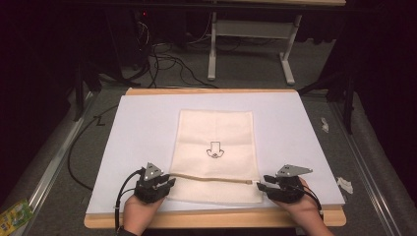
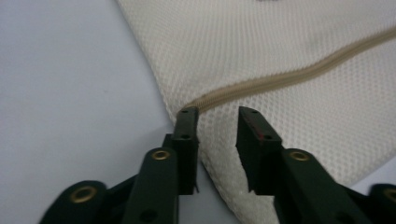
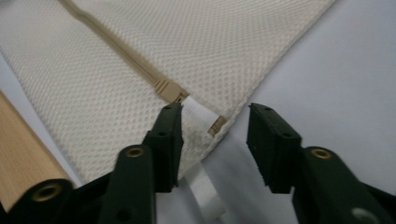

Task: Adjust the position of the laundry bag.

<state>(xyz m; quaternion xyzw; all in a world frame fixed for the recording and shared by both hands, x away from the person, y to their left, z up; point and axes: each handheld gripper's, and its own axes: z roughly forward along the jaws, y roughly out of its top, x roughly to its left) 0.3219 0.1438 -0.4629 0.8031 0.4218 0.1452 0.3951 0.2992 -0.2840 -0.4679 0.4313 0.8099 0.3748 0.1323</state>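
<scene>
A small black outline emblem (image 1: 214,149) is printed near the middle of the cream mesh bag (image 1: 216,132); it holds no letters that can be read at this size. The bag is a flat rectangle of fine honeycomb netting, lying on a white sheet (image 1: 137,142) that covers the wooden table (image 1: 211,219), its near edge close to the table's front. A tan zipper (image 1: 211,178) runs across the bag's width near that edge, closed along its length, with the slider (image 3: 169,88) at the right end beside a white fabric tab (image 3: 198,112). What lies inside the bag cannot be told.

The left gripper (image 1: 167,183) sits at the bag's left edge, at the zipper's end. In the left gripper view its jaws stand a little apart over the mesh, one tip just beside the zipper's start, holding nothing. The right gripper (image 1: 261,186) sits at the bag's right edge. In the right gripper view its jaws gape wider, straddling the bag's corner and the white tab, gripping nothing.

A green packet (image 1: 14,214) lies on the floor at far left.
</scene>
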